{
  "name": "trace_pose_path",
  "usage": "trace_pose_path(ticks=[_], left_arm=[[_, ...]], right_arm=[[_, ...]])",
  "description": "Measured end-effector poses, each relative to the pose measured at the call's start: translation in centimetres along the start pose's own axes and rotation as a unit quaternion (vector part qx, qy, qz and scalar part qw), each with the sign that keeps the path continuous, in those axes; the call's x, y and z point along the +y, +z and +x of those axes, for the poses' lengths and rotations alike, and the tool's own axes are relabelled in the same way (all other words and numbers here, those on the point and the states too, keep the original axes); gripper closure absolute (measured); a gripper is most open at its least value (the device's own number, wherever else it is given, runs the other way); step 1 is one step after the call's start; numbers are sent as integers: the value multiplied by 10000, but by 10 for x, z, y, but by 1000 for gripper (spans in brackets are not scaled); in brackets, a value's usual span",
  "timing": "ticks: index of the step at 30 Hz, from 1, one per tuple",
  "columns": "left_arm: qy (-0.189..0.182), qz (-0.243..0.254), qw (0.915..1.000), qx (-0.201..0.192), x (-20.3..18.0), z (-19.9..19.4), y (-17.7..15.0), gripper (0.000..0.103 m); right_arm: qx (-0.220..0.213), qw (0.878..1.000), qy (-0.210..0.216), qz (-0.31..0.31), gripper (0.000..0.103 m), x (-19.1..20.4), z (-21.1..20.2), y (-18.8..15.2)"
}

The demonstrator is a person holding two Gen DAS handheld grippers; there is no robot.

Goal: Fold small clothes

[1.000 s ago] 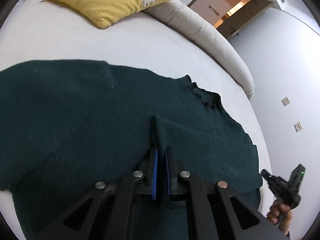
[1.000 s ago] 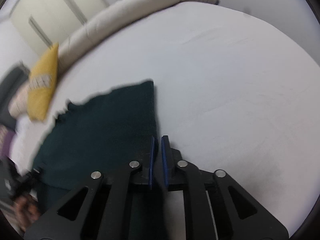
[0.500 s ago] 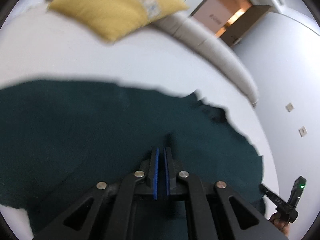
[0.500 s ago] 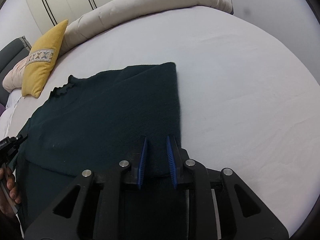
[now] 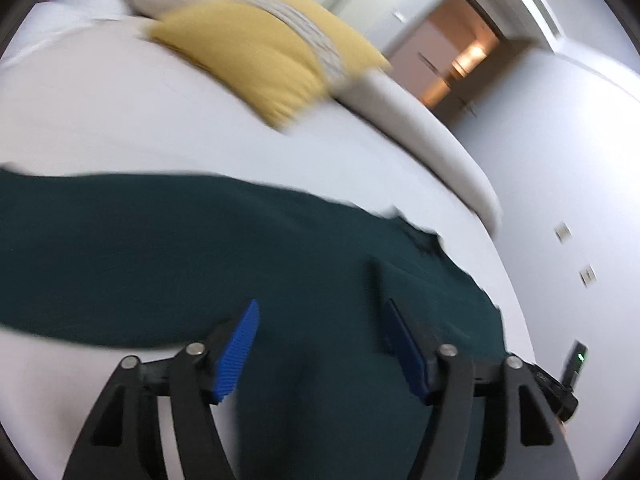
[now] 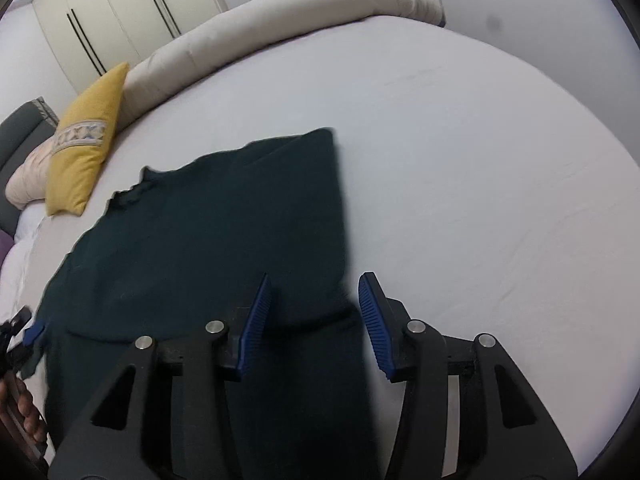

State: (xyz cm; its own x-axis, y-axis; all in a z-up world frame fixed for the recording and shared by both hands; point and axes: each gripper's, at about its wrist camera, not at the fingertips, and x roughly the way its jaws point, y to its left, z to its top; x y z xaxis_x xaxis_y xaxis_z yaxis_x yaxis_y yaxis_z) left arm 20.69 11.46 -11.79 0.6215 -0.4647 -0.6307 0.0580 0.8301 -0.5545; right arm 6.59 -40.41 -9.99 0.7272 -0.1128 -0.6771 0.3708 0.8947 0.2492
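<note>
Folding stage: a dark green sweater [image 6: 208, 248] is seen laid on the white bed [image 6: 460, 168], one side already turned in so that a straight folded edge runs down the middle of the right wrist view.
Sweater place: centre and lower left of the right wrist view; across the middle band of the left wrist view, where motion blur softens its outline.
Left gripper [image 5: 322, 354]: spread wide, its jaws just opened; cloth is seen between and below the blue pads [image 5: 236, 354], but it is not pinched.
Right gripper [image 6: 314, 320]: parted, its jaws also just opened; the sweater's folded edge lies between the pads, released rather than gripped.
Done so far: judged from the layered cloth at lower left of the right wrist view, a sleeve or side fold has been laid over the body.
Left to do: the garment is judged only partly folded; the bottom hem and a final halving appear outstanding.
Surroundings: a yellow pillow [image 6: 86, 148] is seen at the upper left, well apart from the sweater.
</note>
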Motion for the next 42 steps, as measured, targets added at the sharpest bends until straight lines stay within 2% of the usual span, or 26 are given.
trace_pose_path(ticks=[2, 3, 4, 5, 6, 7, 8, 9, 10, 12, 14, 15, 16, 17, 18, 20, 22, 23, 25, 28, 31, 34, 38, 40, 41, 42], left_arm=[[382, -477, 9976, -310, 53, -40, 5, 33], [577, -664, 9951, -444, 75, -55, 7, 33], [876, -971, 9893, -646, 107, -77, 11, 33], [1055, -1178, 9844, -767, 126, -89, 12, 31], [1311, -1480, 9756, -949, 153, -107, 14, 29], [1615, -1778, 9636, -1171, 183, -125, 15, 25], [1777, -1897, 9579, -1222, 197, -131, 15, 19], [1949, -2078, 9512, -1186, 217, -135, 16, 19], [1961, -2262, 9476, -1113, 233, -135, 15, 19], [1811, -2270, 9510, -1059, 248, -132, 19, 19], [1926, -2047, 9548, -967, 241, -124, 24, 20], [1917, -1998, 9564, -928, 242, -124, 26, 29], [1899, -1949, 9587, -831, 240, -119, 25, 39], [1911, -1941, 9591, -775, 242, -118, 26, 63], [1818, -2000, 9602, -703, 240, -113, 26, 83], [1566, -2151, 9620, -605, 239, -103, 33, 87], [1593, -2039, 9638, -643, 225, -106, 32, 88], [1498, -1964, 9666, -687, 211, -108, 31, 88], [1385, -1756, 9717, -766, 180, -112, 32, 88], [997, -1411, 9819, -775, 126, -103, 42, 88], [504, -765, 9938, -625, 45, -79, 46, 88], [8, -61, 9996, -271, -44, -36, 30, 88], [-471, 360, 9979, 244, -119, 24, -8, 87], [-601, 606, 9948, 561, -148, 60, -36, 78], [-632, 663, 9923, 838, -157, 79, -48, 70], [-686, 642, 9884, 1193, -163, 97, -62, 69]], right_arm=[[-351, 9994, -12, -60, 58, 12, -14, -4], [-517, 9986, -41, -113, 55, 21, -21, -6], [-670, 9976, -36, -151, 42, 31, -29, -8], [-804, 9966, 45, -198, 35, 41, -36, -9], [-893, 9956, 151, -254, 24, 45, -44, -8], [-995, 9941, 263, -345, 22, 54, -51, -7], [-1086, 9925, 335, -445, 22, 62, -57, -8], [-1173, 9907, 386, -572, 22, 72, -64, -9], [-1272, 9883, 436, -716, 22, 82, -71, -9], [-1380, 9846, 537, -929, 22, 100, -79, -11], [-1398, 9813, 649, -1153, 17, 117, -89, -16], [-1381, 9803, 664, -1246, 8, 124, -91, -17], [-1357, 9798, 659, -1311, 4, 131, -94, -18], [-1346, 9793, 691, -1345, 4, 136, -95, -21], [-1272, 9787, 814, -1393, 4, 142, -97, -22], [-1112, 9786, 870, -1496, 5, 151, -98, -24], [-1013, 9815, 701, -1467, 5, 156, -96, -27], [-951, 9827, 756, -1395, 6, 155, -97, -30], [-605, 9867, 1099, -1036, 6, 146, -90, -32], [43, 9864, 1582, -433, 6, 124, -60, -32], [440, 9824, 1808, 156, 6, 98, -36, -40], [408, 9824, 1726, 584, 6, 73, -28, -46], [340, 9849, 1558, 669, 6, 53, -26, -48], [320, 9854, 1555, 609, 6, 49, -26, -48], [318, 9863, 1525, 546, 6, 48, -26, -49], [316, 9869, 1496, 522, 6, 48, -25, -47]])
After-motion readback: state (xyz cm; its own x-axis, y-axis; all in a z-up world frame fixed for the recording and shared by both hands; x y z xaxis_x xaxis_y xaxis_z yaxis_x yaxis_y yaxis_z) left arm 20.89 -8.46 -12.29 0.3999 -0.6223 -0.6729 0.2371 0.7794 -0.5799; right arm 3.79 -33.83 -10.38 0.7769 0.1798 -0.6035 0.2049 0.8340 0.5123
